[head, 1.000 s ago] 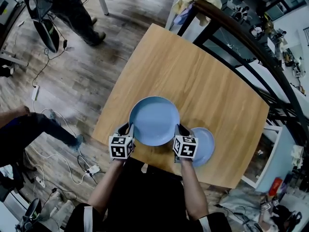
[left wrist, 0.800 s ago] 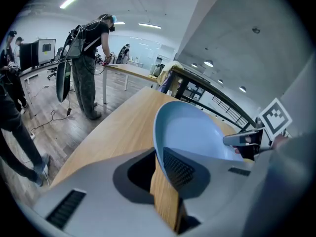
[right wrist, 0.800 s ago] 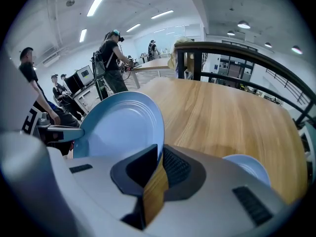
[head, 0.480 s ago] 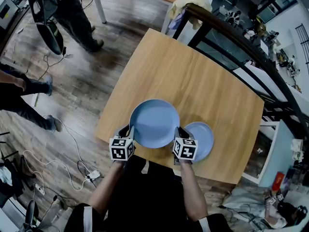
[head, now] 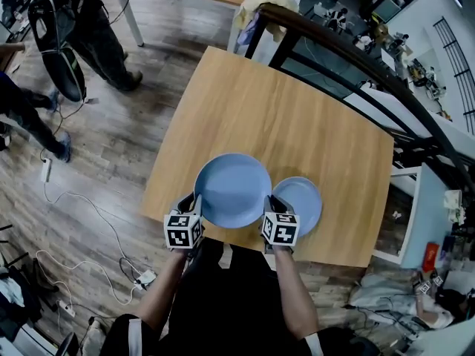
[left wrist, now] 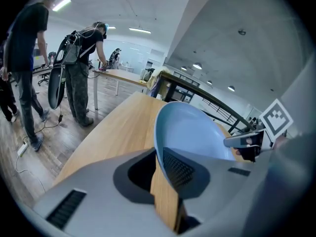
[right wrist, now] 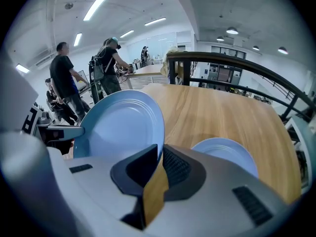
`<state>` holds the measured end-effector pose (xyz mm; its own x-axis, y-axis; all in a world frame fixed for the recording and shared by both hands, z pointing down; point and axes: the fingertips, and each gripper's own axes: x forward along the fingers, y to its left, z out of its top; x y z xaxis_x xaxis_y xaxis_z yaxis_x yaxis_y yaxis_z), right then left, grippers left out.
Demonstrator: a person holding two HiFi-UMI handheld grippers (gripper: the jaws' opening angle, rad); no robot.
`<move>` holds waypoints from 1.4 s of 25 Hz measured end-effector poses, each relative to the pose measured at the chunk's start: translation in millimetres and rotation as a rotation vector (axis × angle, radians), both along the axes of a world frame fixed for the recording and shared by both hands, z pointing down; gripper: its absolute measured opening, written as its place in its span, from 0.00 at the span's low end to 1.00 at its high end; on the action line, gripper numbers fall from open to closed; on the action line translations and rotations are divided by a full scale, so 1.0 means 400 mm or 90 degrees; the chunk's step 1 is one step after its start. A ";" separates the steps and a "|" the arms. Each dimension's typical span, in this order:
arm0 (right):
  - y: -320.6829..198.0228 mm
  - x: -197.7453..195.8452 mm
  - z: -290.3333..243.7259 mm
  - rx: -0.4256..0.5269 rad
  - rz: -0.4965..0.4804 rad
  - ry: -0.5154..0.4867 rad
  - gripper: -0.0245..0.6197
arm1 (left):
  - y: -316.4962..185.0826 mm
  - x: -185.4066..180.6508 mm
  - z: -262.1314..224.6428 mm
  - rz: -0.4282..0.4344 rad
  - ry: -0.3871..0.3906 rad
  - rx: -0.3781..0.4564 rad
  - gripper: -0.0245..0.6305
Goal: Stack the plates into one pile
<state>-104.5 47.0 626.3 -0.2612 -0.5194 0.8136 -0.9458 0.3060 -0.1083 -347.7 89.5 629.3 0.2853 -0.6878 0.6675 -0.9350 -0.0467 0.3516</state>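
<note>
The wooden bench carries only the two blue plates. The large plate is off the surface, hanging over the bench's near edge about midway along it. It is gripped on opposite sides of its rim. It is empty, its hollow facing up. The small plate, also empty, lies flat on the bench close to the near edge, right of its middle. From the head view the large plate's right side just overlaps its left rim.

The left tool is clamped on the large plate's left rim, the thin edge pinched between its ribbed pads. The right tool is clamped on the right rim in the same way.

The step in hand looks to be carrying the large plate across to the small one. To do it well, both tools should travel together so the plate stays level and neither rim slips from its pinch. A wide plate on a narrower one will likely rock, so it should be centred over the small plate and lowered gently before either grip lets go.
</note>
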 end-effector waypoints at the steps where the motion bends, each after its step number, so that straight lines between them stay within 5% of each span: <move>1: 0.000 0.003 -0.003 0.001 0.003 0.000 0.12 | -0.003 0.003 -0.002 0.002 0.001 0.002 0.13; 15: 0.035 0.057 -0.006 0.004 0.005 -0.013 0.12 | 0.026 0.056 -0.010 0.008 -0.012 -0.001 0.12; 35: 0.119 0.382 -0.038 0.029 0.091 -0.039 0.12 | 0.041 0.374 -0.065 0.086 -0.032 0.019 0.12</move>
<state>48.3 94.5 610.9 -0.2301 -0.5906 0.7735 -0.9723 0.1739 -0.1565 -198.1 105.9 603.4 0.3431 -0.6650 0.6634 -0.9359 -0.1822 0.3013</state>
